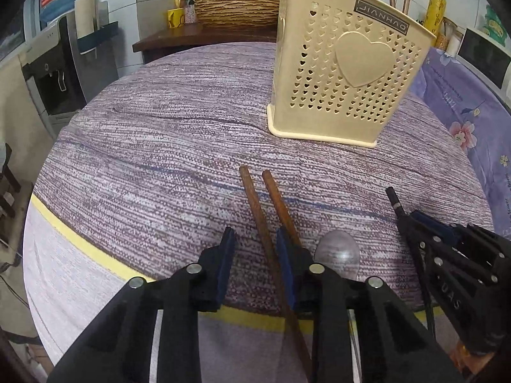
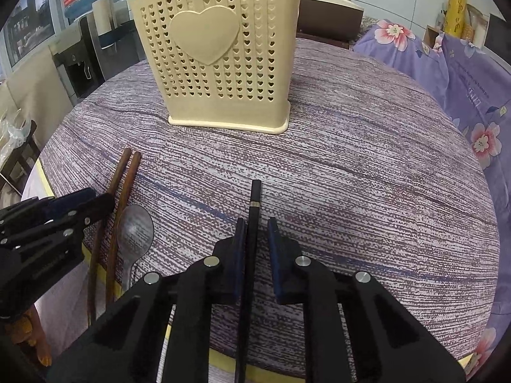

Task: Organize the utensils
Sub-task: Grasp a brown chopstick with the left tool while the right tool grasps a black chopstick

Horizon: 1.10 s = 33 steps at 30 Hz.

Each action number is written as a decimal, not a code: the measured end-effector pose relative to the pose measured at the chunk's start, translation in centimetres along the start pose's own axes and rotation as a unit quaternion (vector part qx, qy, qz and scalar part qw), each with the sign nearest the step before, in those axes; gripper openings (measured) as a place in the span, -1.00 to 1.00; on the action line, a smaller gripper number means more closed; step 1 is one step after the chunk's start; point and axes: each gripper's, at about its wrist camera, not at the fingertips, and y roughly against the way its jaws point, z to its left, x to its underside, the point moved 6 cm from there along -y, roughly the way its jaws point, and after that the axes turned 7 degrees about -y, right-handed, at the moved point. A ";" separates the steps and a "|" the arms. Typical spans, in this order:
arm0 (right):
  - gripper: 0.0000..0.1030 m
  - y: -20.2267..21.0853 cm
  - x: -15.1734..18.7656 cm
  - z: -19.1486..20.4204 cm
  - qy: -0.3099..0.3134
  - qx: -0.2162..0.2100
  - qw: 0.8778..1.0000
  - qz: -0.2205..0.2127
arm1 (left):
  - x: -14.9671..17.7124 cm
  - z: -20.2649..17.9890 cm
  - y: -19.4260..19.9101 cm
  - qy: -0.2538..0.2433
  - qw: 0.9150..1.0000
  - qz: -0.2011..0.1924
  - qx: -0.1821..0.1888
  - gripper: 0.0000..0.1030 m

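Brown chopsticks (image 1: 255, 201) lie on the worktop (image 1: 159, 146); one sits between the unclenched left hand-held gripper (image 1: 255, 249). Right hand-held gripper (image 2: 257, 239) stands loose around a black chopstick (image 2: 254, 210), before the holder (image 2: 217, 63).

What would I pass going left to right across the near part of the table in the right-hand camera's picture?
Other black gripper → pair of brown wooden chopsticks → silver metal spoon → black chopstick with a gold band, lying between this camera's own gripper fingers.
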 end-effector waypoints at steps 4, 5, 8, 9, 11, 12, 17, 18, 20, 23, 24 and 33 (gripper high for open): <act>-0.71 0.0 0.0 0.0 -0.001 0.000 1.000 0.000 | -0.9 -0.1 -0.6 -0.007 1.000 0.004 -0.013 -0.62; -0.71 0.0 0.0 -0.1 -0.001 0.000 1.000 0.000 | -1.1 -0.2 -0.8 -0.008 1.000 0.005 -0.016 -0.64; -0.72 -0.1 -0.1 -0.1 0.000 0.002 1.000 -0.001 | -1.5 -0.3 -1.1 -0.013 1.000 0.003 -0.022 -0.67; -0.73 -0.1 -0.1 -0.1 0.002 0.004 1.000 -0.001 | -1.5 -0.4 -1.1 -0.015 1.000 0.001 -0.025 -0.68; -0.78 -0.1 -0.1 -0.1 0.002 0.003 1.000 -0.002 | -1.5 -0.5 -1.1 -0.016 0.999 0.000 -0.028 -0.72; -0.82 -0.1 -0.1 -0.1 0.001 0.004 1.000 -0.002 | -1.5 -0.4 -1.1 -0.015 0.999 -0.001 -0.029 -0.76; -0.82 -0.1 -0.1 -0.2 0.001 0.003 1.000 -0.004 | -1.4 -0.4 -1.1 -0.017 0.999 -0.006 -0.029 -0.78; -0.82 -0.1 -0.1 -0.2 0.000 0.002 1.000 -0.004 | -1.4 -0.5 -1.0 -0.018 0.999 -0.010 -0.025 -0.79; -0.82 -0.1 -0.2 -0.2 0.000 0.001 1.000 -0.004 | -1.4 -0.5 -1.0 -0.019 0.999 -0.012 -0.027 -0.80; -0.82 -0.1 -0.2 -0.3 -0.002 -0.002 1.000 -0.005 | -1.4 -0.5 -1.0 -0.017 1.000 -0.014 -0.022 -0.81; -0.83 0.0 -0.2 -0.3 -0.003 -0.005 1.000 -0.005 | -1.4 -0.5 -0.9 -0.017 1.000 -0.016 -0.021 -0.82; -0.83 2.3 -0.8 -0.2 -0.012 -0.039 0.999 -0.034 | -2.2 0.0 1.7 -0.015 0.999 -0.049 -0.007 -0.83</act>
